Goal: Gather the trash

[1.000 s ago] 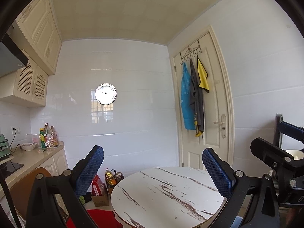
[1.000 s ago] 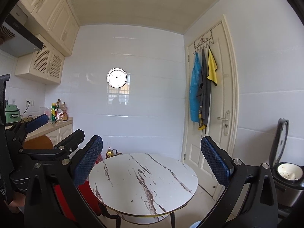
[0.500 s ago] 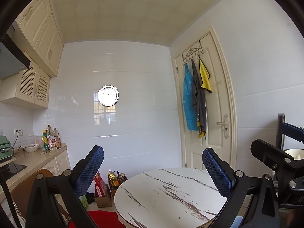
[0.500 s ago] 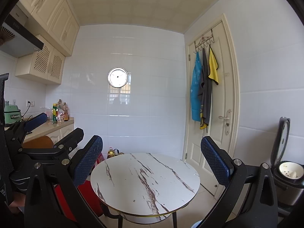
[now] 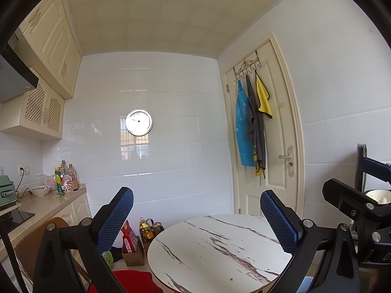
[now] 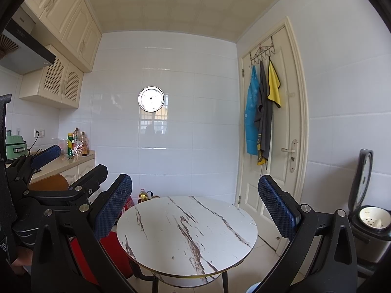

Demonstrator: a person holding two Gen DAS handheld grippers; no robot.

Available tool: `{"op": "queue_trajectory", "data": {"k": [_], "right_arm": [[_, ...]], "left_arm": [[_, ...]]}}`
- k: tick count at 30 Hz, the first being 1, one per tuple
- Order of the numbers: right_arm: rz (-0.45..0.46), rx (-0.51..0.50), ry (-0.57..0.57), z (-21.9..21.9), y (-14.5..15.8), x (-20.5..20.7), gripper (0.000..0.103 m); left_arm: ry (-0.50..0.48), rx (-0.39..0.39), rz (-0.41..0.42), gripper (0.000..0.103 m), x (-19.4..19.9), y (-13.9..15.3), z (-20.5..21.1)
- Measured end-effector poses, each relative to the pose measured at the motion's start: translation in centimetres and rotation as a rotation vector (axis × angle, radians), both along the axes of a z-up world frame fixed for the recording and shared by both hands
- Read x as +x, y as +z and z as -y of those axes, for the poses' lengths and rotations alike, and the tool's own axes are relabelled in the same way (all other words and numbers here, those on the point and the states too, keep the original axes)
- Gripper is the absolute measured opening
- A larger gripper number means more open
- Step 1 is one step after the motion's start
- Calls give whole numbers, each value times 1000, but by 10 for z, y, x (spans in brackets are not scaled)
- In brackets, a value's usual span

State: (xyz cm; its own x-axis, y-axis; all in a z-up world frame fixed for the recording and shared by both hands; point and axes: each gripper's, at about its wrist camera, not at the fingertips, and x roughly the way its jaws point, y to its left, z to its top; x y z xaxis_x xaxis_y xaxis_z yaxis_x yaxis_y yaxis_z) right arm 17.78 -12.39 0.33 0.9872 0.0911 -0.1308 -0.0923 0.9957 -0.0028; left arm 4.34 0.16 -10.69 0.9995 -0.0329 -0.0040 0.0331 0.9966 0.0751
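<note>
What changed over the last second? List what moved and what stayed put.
Both cameras drifted slightly: in the left wrist view the round table and wall clock slid a little right and down; the right wrist view barely shifted. Nothing was grasped or released. The left claw and right claw stayed open and empty, above the table.

Table (image 6: 187, 232): centre, before the back wall.
Clock (image 6: 151, 99): on the back wall, above the table.
Door (image 6: 271, 131): right of the table.
Counter (image 5: 46, 204): left.
Rice cooker (image 6: 371, 227): far right.
</note>
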Motion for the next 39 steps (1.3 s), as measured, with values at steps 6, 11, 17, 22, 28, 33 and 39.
{"op": "queue_trajectory", "data": {"k": [6, 11, 17, 22, 28, 33, 39], "right_arm": [[-1, 0, 0, 0, 0, -1, 103], [-2, 0, -1, 0, 0, -1, 103], [-4, 0, 0, 1, 1, -2, 103], [-4, -1, 0, 1, 1, -2, 103], [-4, -1, -1, 1, 1, -3, 103], [-3, 0, 1, 1, 1, -3, 103], [-4, -1, 0, 0, 1, -3, 103]], "left_arm": [[-3, 0, -2, 103, 2, 0, -3], [-4, 0, -1, 103, 2, -1, -6], [-4, 3, -2, 103, 5, -2, -9], [-4, 3, -3, 103, 10, -2, -14], [-8, 4, -1, 102, 9, -5, -21], [-9, 4, 0, 102, 10, -5, -23], [-10, 7, 0, 103, 16, -5, -29]]}}
